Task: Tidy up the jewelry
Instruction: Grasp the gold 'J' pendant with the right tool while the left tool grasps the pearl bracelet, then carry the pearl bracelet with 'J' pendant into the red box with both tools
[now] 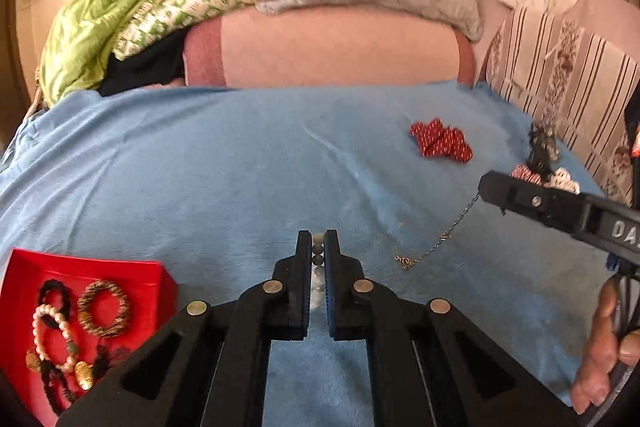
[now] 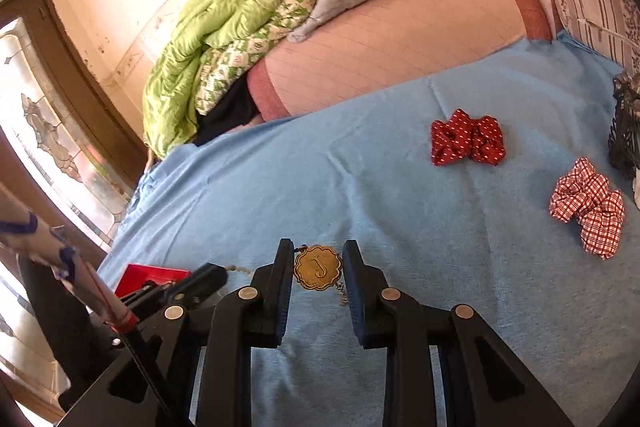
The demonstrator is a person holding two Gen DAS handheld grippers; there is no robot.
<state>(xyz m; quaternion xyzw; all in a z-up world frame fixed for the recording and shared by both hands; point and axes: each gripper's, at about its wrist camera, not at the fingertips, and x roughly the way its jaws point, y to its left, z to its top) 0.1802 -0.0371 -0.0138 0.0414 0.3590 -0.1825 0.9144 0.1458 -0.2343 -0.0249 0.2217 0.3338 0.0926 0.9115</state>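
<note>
L gripper point(image 1: 318, 247) w/ round grey beads point(image 1: 318, 254) (scalloped brass pendant point(image 2: 318, 267), R gripper point(image 2: 318, 259))

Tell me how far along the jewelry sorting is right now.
Done: the red tray already holds a pearl bracelet and a woven bangle. In hand: the left tongs are shut on a beaded strand; the right tongs grip a gold J pendant with its chain. Left on the blue blanket: a red dotted scrunchie and a checked scrunchie.
</note>
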